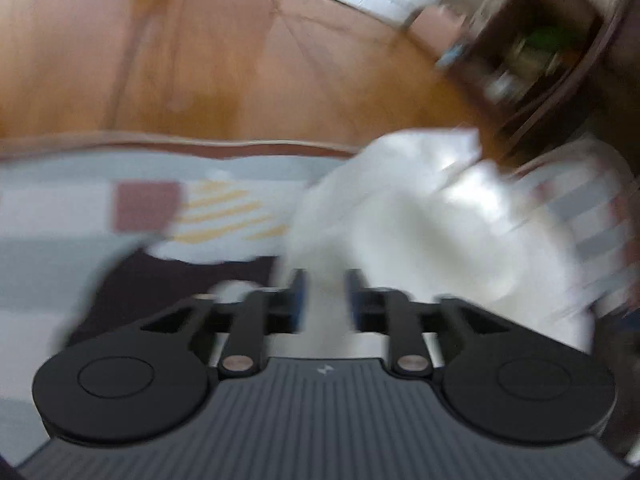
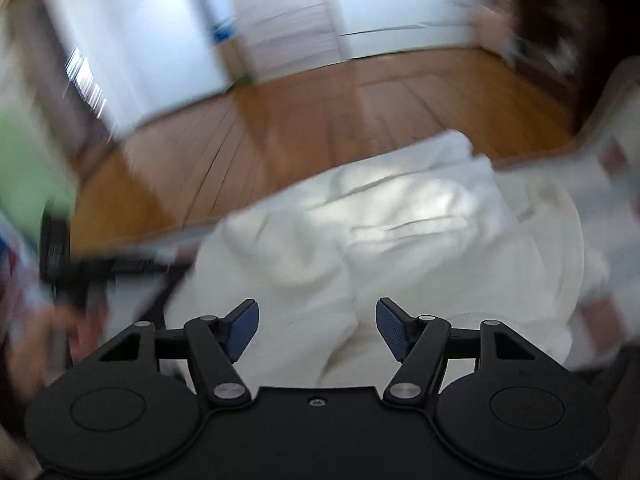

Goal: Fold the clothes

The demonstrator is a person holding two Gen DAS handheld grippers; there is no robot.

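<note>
The white garment (image 2: 400,232) lies bunched on the patterned bedspread (image 1: 60,216), at 12 o'clock from both grippers. The left gripper (image 1: 325,296) is part open, cloth between its pads, not squeezed. The right gripper (image 2: 317,330) is wide open, holding nothing. A fold looks just dropped; next, grab a new edge.

No text, number or brand name can be read in either view; both are blurred by motion. The only sign is a small pale emblem (image 1: 322,370) on the ribbed grey body of the left gripper (image 1: 322,300).
</note>
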